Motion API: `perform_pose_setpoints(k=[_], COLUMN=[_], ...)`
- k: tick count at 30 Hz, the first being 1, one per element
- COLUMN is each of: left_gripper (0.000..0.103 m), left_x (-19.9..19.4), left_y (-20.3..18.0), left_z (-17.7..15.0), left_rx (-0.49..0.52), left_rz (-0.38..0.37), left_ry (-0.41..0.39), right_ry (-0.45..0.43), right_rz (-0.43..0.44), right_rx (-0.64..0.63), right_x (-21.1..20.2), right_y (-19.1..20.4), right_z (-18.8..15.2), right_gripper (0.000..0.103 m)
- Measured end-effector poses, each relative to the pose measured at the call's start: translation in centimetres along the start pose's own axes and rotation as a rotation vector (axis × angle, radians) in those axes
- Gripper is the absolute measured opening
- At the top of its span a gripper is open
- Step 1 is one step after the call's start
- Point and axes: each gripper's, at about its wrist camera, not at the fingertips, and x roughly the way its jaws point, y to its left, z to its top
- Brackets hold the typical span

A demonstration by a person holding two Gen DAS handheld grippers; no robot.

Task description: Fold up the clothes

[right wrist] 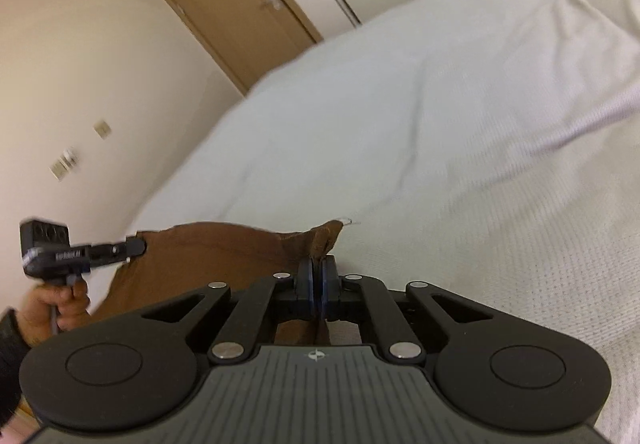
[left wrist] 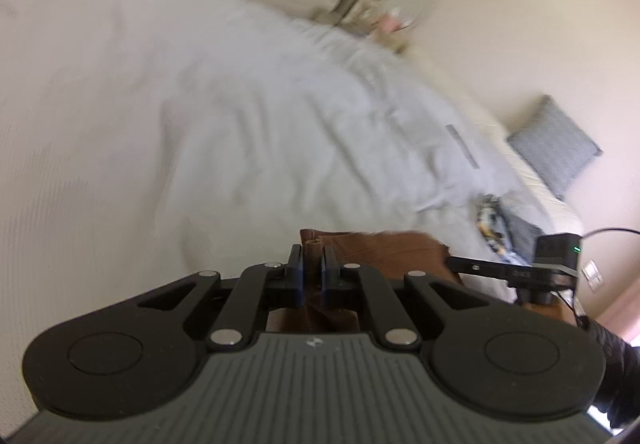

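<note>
**Left wrist view: brown garment pinched at both ends above the bed**

Left wrist view: left gripper closed down on a bunched edge of the brown garment, blue-lined fingers pressing the cloth from both sides. Garment stretched rightward to the right gripper, pinched there at its far corner. Beneath and beyond, a white bed with rumpled covers; grey cushion at the wall, a heap of patterned clothes near the bed's edge.

Right wrist view: right gripper nearly fully closed on a folded corner of the same cloth, held raised off the bed. Left gripper seen off to the side, clamped on the opposite corner, with a hand around its handle. Brown door in the background.
</note>
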Motion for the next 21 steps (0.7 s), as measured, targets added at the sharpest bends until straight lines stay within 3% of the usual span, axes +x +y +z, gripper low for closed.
perform_pose_setpoints(k=[2, 4, 7, 10, 13, 16, 18, 21], left_gripper=[0.012, 0.017, 0.017, 0.017, 0.018, 0.032, 0.034, 0.042], left_x=[0.1, -0.6, -2.6, -5.7, -8.6, -10.6, -11.7, -10.8], left_y=[0.2, 0.3, 0.1, -1.8, -6.1, -11.4, -14.4, -17.6], left_z=[-0.3, -0.5, -0.9, -1.7, -4.0, -8.6, -12.0, -17.3], left_rx=[-0.019, -0.032, -0.021, 0.087, 0.345, 0.675, 0.890, 1.230], left_rz=[0.045, 0.078, 0.128, 0.188, 0.271, 0.311, 0.319, 0.356], left_ry=[-0.001, -0.018, -0.045, -0.085, -0.097, -0.098, -0.097, -0.029], right_ry=[0.011, -0.022, -0.053, -0.061, -0.056, -0.029, 0.002, 0.042], right_rz=[-0.031, -0.060, -0.100, -0.118, -0.126, -0.151, -0.174, -0.225], right_rx=[-0.001, 0.017, -0.031, -0.142, -0.285, -0.463, -0.598, -0.804], right_x=[0.6, 0.0, -1.7, -3.8, -6.2, -7.6, -8.1, -8.2], right_y=[-0.1, -0.2, 1.3, 4.0, 7.3, 11.1, 13.5, 16.4], right_z=[-0.1, -0.1, -0.4, -2.4, -5.1, -8.7, -11.4, -15.1], right_gripper=[0.020, 0.021, 0.027, 0.030, 0.045, 0.046, 0.049, 0.053])
